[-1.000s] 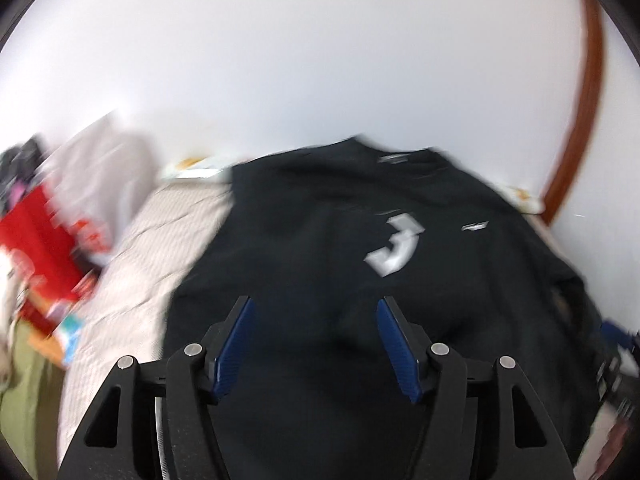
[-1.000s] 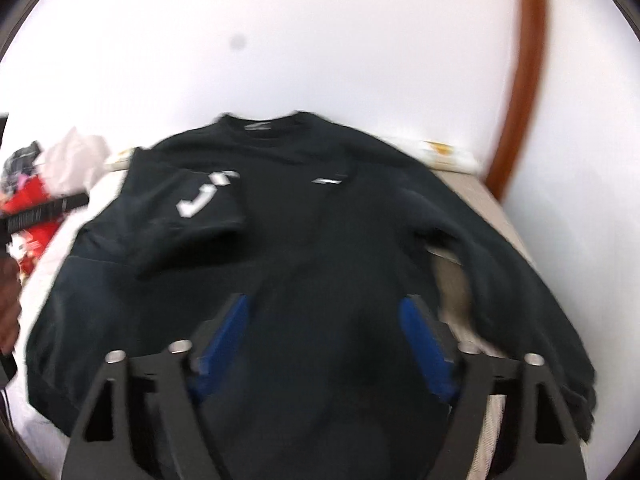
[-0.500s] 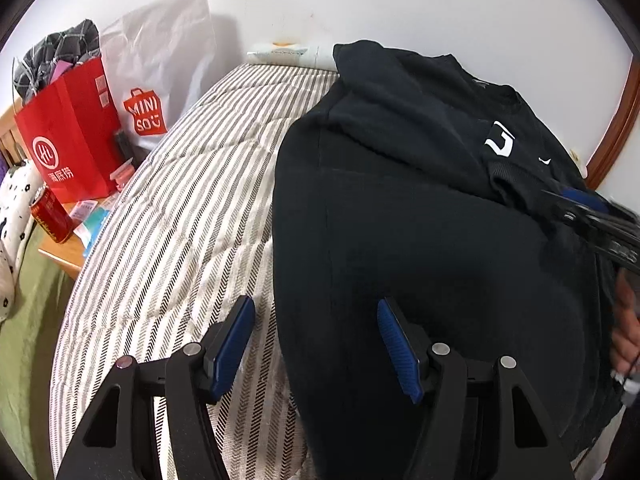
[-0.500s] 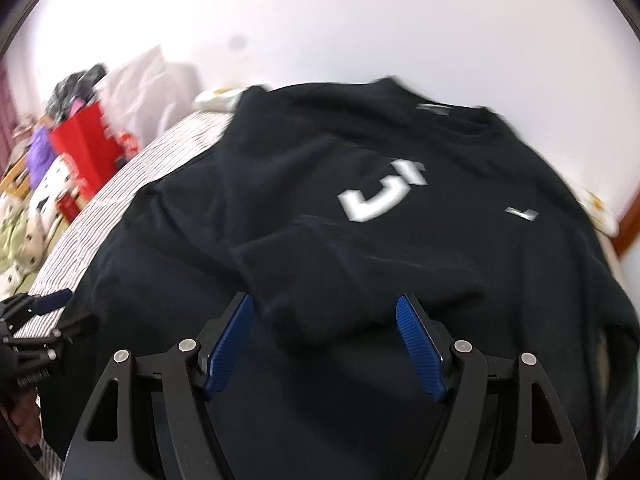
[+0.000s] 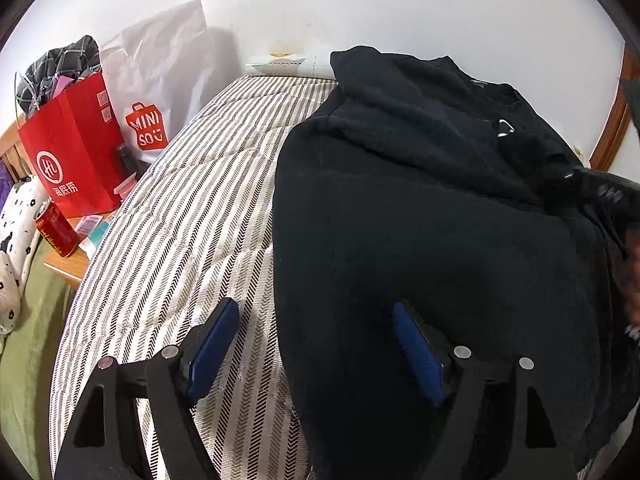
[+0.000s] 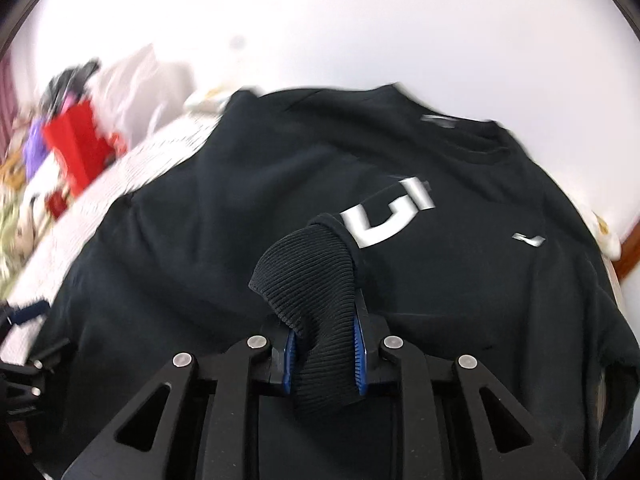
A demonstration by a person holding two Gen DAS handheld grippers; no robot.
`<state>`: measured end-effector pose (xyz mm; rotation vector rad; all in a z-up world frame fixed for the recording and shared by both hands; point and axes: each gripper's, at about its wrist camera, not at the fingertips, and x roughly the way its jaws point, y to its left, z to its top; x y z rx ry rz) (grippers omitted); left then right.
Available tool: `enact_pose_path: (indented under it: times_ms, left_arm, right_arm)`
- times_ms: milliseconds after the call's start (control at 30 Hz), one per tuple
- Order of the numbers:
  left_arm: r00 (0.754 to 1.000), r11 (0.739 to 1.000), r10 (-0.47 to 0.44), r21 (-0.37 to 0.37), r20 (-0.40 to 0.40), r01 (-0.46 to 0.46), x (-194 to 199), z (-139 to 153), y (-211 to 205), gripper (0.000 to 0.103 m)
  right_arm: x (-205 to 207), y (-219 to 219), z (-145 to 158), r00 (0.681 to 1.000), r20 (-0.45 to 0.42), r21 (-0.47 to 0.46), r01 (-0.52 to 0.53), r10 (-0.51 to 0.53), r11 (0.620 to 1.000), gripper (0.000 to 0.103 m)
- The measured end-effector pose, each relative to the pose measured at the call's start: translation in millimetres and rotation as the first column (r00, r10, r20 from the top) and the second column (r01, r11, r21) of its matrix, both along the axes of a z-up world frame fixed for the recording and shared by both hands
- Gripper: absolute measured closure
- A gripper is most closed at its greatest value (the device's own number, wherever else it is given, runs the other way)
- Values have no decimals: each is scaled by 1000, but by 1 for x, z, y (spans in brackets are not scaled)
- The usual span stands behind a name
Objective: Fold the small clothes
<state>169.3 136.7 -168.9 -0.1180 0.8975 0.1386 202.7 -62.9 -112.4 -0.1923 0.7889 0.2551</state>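
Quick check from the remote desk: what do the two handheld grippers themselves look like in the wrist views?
Both match. The left gripper and right gripper have matte black frames with triangular cut-outs, round silver screw heads at the joints, and two black fingers faced with ribbed blue pads. No cables show, and no markings can be made out in the wrist views.

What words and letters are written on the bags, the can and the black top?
"MINI SO": white bag.
"Ht", then Chinese characters too small to read: red bag.
Red can: print too small to read.
Black sweatshirt: blurred white sleeve mark, perhaps a "5".
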Motion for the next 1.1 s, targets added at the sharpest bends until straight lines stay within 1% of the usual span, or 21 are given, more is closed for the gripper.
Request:
enact_pose_path:
  times_ms: [67, 100, 200, 233, 400, 533, 600, 700, 833, 867, 900, 967, 1033, 1100]
  left_arm:
    - [1000, 1000, -1, 3, -2, 1, 0, 0, 0, 25]
    - [1000, 1000, -1, 5, -2, 1, 0, 0, -1, 25]
    - [1000, 1000, -1, 4, -3, 1, 0, 0, -1, 24]
    - [1000, 1000, 0, 5, -3, 0, 0, 0, -1, 24]
    - [1000, 1000, 0, 5, -3, 0, 0, 0, -1, 23]
    - [1000, 1000, 1, 7, -5, -1, 0, -1, 0, 22]
    - [1000, 1000, 2, 8, -5, -2, 0, -1, 1, 22]
    - [1000, 1000, 5, 9, -7, -5, 0, -1, 1, 20]
    - [1000, 1000, 7, 10, -8, -7, 0, -1, 1, 19]
    - [1000, 1000, 7, 10, -8, -7, 0, -1, 1, 19]
    - [1000, 1000, 7, 10, -8, -7, 0, -1, 1, 19]
    - [1000, 1000, 8, 9, -7, -8, 0, -1, 1, 18]
    - [1000, 1000, 9, 7, -6, -9, 0, -1, 1, 18]
    - [1000, 1000, -1, 15, -11, 1, -2, -1, 1, 18]
  right_arm:
    - [1, -25, 8, 1000, -13, 79, 12, -12, 997, 81]
    - [1, -35, 12, 1000, -5, 100, 23, -22, 995, 81]
    - [5, -68, 20, 990, 53, 71, 129, -133, 989, 83]
    - [10, -84, 22, 983, 50, 77, 174, -178, 982, 84]
    - [20, -148, 28, 948, 28, 152, 309, -316, 939, 88]
    - [21, -179, 24, 931, -8, 203, 360, -366, 911, 89]
    - [22, -191, 18, 919, -40, 199, 391, -391, 899, 89]
    - [15, -203, 12, 910, -70, 239, 412, -408, 879, 89]
    - [9, -215, 8, 908, -73, 260, 417, -413, 871, 89]
    - [11, -217, 5, 908, -84, 261, 417, -410, 870, 85]
    - [13, -218, 3, 905, -93, 246, 424, -414, 872, 84]
    - [14, -215, -1, 888, -72, 160, 460, -455, 873, 84]
    - [10, -214, -6, 877, -73, 85, 480, -475, 873, 81]
    - [1, -217, -10, 874, -81, 48, 483, -478, 874, 81]
